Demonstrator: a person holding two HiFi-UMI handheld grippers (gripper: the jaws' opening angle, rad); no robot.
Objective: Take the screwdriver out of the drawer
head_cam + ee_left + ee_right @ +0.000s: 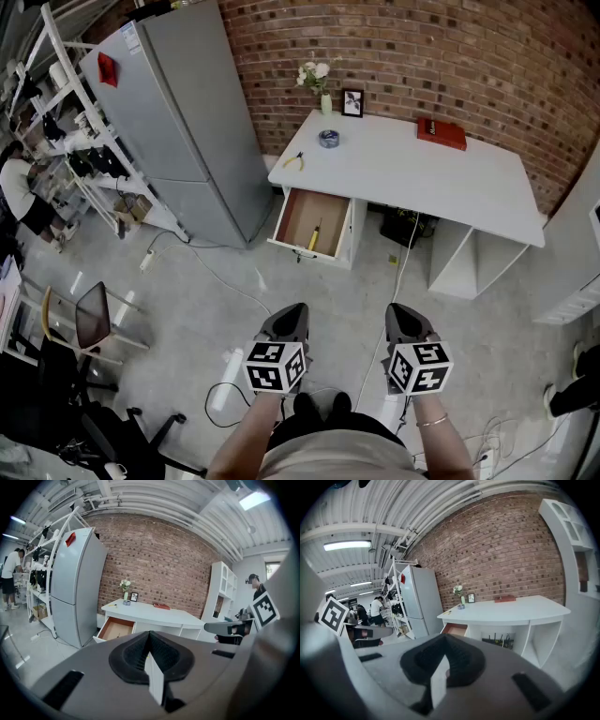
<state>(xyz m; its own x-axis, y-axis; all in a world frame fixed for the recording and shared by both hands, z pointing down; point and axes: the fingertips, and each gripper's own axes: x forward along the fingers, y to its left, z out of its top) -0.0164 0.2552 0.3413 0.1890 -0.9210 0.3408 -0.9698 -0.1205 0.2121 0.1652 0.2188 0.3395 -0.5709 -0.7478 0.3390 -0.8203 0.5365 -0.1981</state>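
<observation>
The screwdriver [315, 236] (slim, with a yellow handle) lies in the open brown-floored drawer [298, 217], toward its 5 o'clock, under the white tabletop [422, 173]. At 6 o'clock, the left claw [292, 310] and right claw [402, 311] are pressed together, empty.

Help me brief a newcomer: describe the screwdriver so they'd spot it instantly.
Find the white desk against the brick wall; the drawer at its left end stands pulled open. The screwdriver lies inside by the right wall: slim, yellow-handled, the only thing seen in there.
</observation>
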